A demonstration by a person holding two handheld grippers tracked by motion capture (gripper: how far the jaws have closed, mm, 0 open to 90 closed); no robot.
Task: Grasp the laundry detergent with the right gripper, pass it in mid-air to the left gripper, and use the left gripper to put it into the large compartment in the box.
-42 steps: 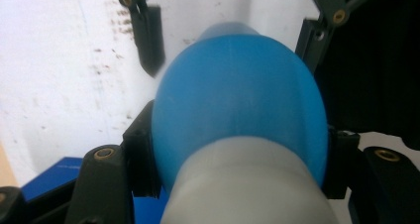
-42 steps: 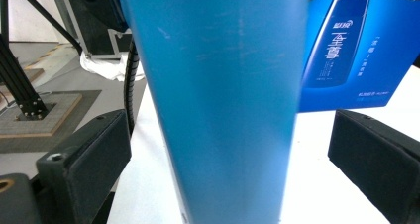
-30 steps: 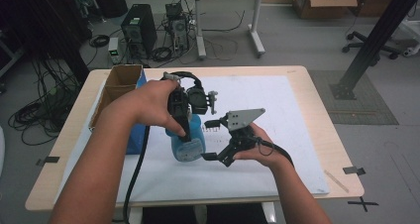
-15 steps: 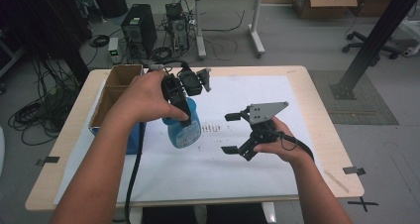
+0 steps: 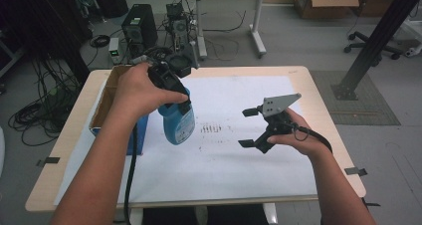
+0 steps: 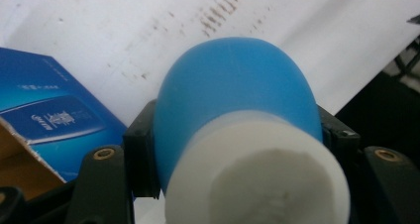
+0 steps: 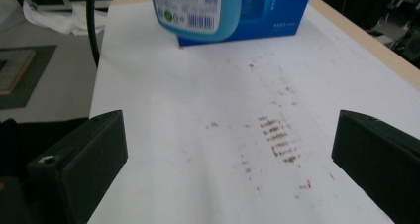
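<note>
since the earlier frames the left gripper (image 5: 171,88) has carried the blue bottle (image 5: 177,124) up and toward the bench's left, and the right gripper (image 5: 251,128) has drawn away from it to the right, so the two now sit well apart. the left gripper's fingers are clamped on the bottle just below its white cap (image 6: 257,179), and the bottle hangs base down, tilted, above the white paper (image 5: 224,160) beside the blue box (image 5: 141,135). the left hand (image 5: 139,88) is raised, its forearm reaching in from the bottom. the right hand (image 5: 298,133) holds its gripper low over the paper, fingers (image 7: 84,157) spread wide with nothing between them, aimed at the brown smudges (image 7: 277,140).
</note>
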